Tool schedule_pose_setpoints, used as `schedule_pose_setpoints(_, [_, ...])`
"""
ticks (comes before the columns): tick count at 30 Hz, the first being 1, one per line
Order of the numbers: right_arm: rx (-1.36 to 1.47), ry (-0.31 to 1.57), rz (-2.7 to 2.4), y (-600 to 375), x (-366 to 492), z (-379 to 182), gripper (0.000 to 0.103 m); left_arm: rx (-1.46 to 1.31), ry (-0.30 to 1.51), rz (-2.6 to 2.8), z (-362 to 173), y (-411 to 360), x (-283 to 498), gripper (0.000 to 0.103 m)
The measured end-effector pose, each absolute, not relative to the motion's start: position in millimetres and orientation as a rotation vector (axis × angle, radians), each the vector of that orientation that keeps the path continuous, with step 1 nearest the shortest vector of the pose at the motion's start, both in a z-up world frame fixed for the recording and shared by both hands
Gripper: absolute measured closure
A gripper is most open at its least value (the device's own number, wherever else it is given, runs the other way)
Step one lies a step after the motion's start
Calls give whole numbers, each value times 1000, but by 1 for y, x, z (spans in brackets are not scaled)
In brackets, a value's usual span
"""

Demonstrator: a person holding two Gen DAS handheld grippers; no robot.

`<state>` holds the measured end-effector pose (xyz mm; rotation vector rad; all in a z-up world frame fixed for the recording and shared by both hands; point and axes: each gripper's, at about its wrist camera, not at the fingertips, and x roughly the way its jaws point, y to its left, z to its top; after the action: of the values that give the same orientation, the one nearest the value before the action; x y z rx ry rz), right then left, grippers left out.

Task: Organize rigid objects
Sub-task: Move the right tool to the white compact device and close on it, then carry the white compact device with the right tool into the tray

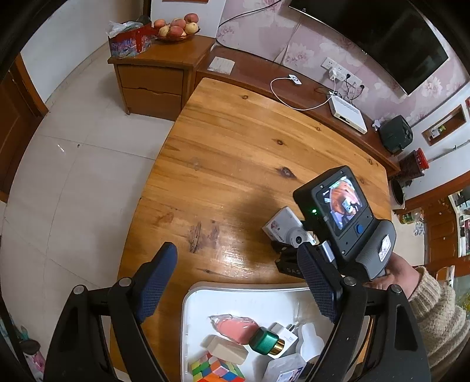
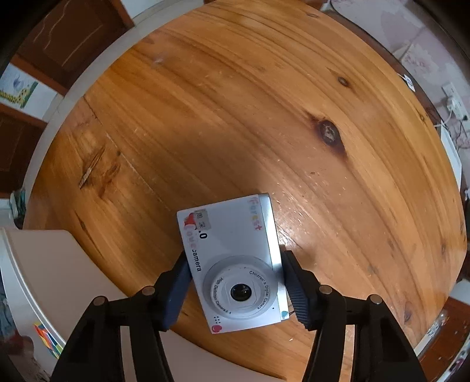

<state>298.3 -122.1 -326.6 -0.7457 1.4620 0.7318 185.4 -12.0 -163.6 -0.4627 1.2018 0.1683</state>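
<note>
A white children's digital camera lies lens-up on the wooden table. My right gripper points straight down over it, with one blue pad against each short side of its body. In the left wrist view the same camera peeks out from under the right gripper's body, which a hand in a knitted sleeve holds. My left gripper hovers open and empty above the far rim of a white tray. The tray holds a colour cube, a green-and-gold cylinder, a pink piece, a white plug and other small items.
The white tray sits just left of the camera. The table's left edge drops to a tiled floor. Behind the table runs a low wooden cabinet with a white router, cables, a fruit bowl and a wall TV above.
</note>
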Motion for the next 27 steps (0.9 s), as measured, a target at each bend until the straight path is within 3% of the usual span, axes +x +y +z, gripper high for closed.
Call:
schedule_pose_setpoints(4, [-703,1462,706,-131,304,-321,42,-452,1204,162,-161,-12,185,17])
schedule_pose_setpoints(14, [-559,1364,618,-162,302,-246,42,-393,1196,104,-146,-25,181,17])
schedule_pose_setpoints(27, [-329,1216,452,-220,233,-142,42,-283,1182,-17,-123,-52,155,17])
